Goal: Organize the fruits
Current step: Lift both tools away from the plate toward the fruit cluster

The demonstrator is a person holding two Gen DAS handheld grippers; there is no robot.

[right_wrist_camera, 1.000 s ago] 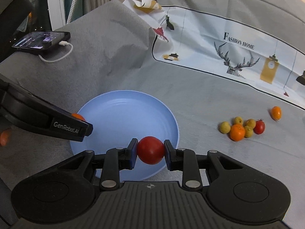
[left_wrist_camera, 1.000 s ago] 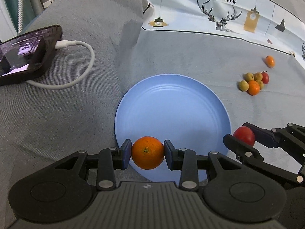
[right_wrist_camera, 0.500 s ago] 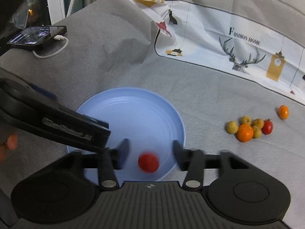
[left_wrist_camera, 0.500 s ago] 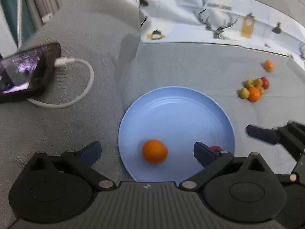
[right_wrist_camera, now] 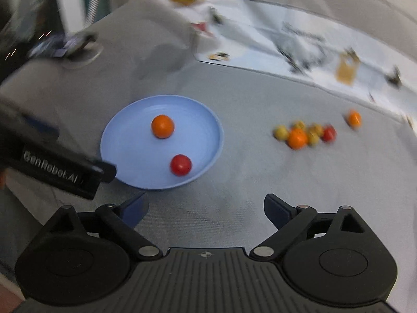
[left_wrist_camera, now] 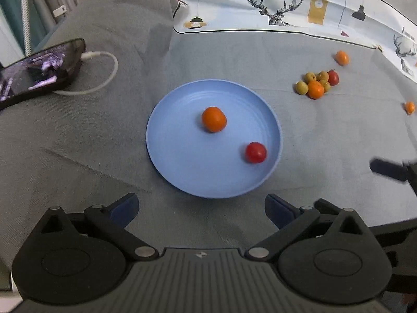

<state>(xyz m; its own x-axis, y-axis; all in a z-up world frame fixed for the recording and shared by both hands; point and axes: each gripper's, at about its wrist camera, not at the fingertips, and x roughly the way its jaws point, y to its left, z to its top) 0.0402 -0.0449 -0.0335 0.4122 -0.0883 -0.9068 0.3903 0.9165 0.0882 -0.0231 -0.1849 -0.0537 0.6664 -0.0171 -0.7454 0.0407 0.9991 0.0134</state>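
Observation:
A blue plate (left_wrist_camera: 166, 135) (right_wrist_camera: 122, 135) lies on the grey cloth and holds an orange (left_wrist_camera: 213, 119) (right_wrist_camera: 162, 126) and a red tomato (left_wrist_camera: 255, 152) (right_wrist_camera: 181, 164). My left gripper (left_wrist_camera: 200, 210) hangs open just short of the plate's near rim, nothing between its fingers. My right gripper (right_wrist_camera: 206, 207) is to the right of the plate; its jaws are opening wide and hold nothing. A cluster of small yellow, orange and red fruits (left_wrist_camera: 316, 83) (right_wrist_camera: 303, 134) lies further right, with a lone small orange (left_wrist_camera: 341, 57) (right_wrist_camera: 354, 119) behind it.
A phone (left_wrist_camera: 39, 71) on a white charging cable (left_wrist_camera: 104, 73) lies at the far left. A printed white cloth (left_wrist_camera: 286, 2) covers the back. Another small orange fruit (left_wrist_camera: 410, 107) sits at the right edge. The right gripper's finger (left_wrist_camera: 388, 170) juts in from the right.
Both grippers let go of their fruit, the left the orange and the right the tomato. Both fruits now lie on the plate. Both grippers opened wide and drew back from the plate.

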